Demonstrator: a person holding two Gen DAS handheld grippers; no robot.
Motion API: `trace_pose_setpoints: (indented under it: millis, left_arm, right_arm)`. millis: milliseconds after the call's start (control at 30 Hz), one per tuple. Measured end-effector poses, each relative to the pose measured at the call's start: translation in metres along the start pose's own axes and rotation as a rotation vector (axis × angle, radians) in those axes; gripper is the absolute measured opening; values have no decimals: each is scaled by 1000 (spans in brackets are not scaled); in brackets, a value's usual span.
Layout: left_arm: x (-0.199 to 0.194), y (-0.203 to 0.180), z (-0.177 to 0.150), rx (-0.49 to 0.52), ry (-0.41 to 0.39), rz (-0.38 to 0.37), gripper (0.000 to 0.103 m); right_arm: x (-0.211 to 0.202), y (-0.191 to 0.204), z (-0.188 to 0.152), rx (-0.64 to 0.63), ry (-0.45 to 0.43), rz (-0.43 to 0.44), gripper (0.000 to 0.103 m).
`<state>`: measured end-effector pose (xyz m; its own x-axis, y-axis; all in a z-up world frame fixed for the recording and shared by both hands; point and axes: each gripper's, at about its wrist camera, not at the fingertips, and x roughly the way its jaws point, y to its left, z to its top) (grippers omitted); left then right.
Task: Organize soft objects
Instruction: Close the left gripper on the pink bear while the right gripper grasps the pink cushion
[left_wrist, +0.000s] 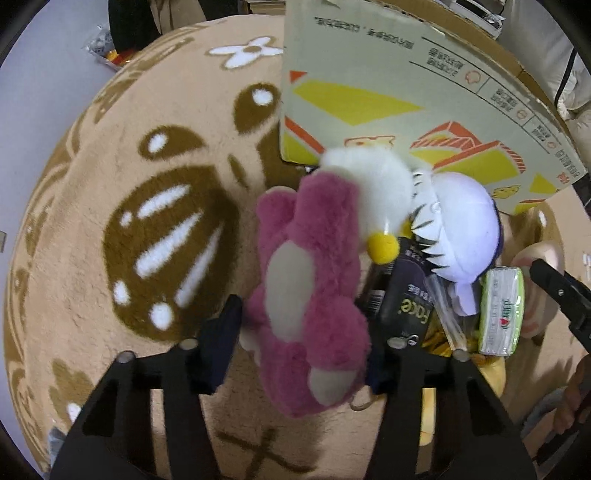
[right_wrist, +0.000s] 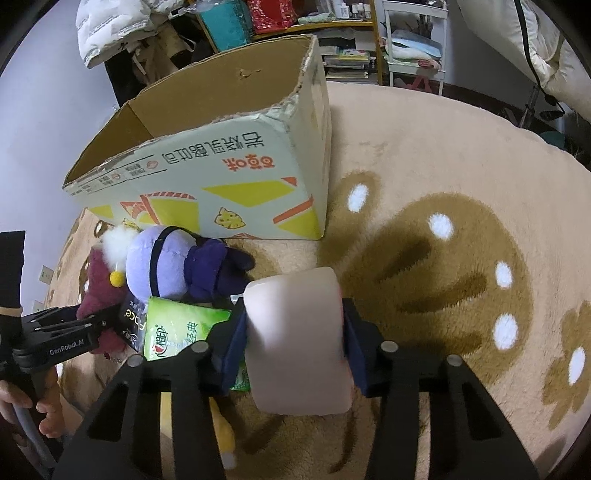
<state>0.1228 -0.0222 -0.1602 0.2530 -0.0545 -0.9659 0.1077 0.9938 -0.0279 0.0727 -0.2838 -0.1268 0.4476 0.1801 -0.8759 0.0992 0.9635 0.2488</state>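
A pink plush bear (left_wrist: 310, 280) lies belly-up on the beige rug, and my left gripper (left_wrist: 303, 332) is shut on its lower body; the right pad is hidden behind the fur. Against it rest a white fluffy toy (left_wrist: 373, 184) and a lavender plush (left_wrist: 465, 236) in purple clothes (right_wrist: 207, 273). My right gripper (right_wrist: 293, 314) is shut on a pale pink soft block (right_wrist: 295, 339), pads pressed into both its sides. An open cardboard box (right_wrist: 221, 166) stands just behind the pile.
A black "Face" packet (left_wrist: 406, 299) and a green tissue pack (right_wrist: 177, 332) lie among the toys, with something yellow (right_wrist: 225, 432) beneath. A hand (right_wrist: 22, 402) holds the left gripper's handle. Shelves and bedding stand beyond the rug (right_wrist: 443, 147).
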Motion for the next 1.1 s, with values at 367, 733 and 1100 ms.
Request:
trace_pose_setpoints:
  millis: [367, 733, 1100]
  left_arm:
    - [-45, -13, -19, 8, -147, 35, 48]
    - [-121, -29, -47, 48, -438, 86, 48]
    - [-167, -32, -41, 86, -637, 101, 48]
  right_arm:
    - [-21, 9, -2, -20, -82, 11, 39]
    - [-70, 27, -6, -96, -268, -3, 39]
    - [-110, 45, -3, -149, -445, 6, 39]
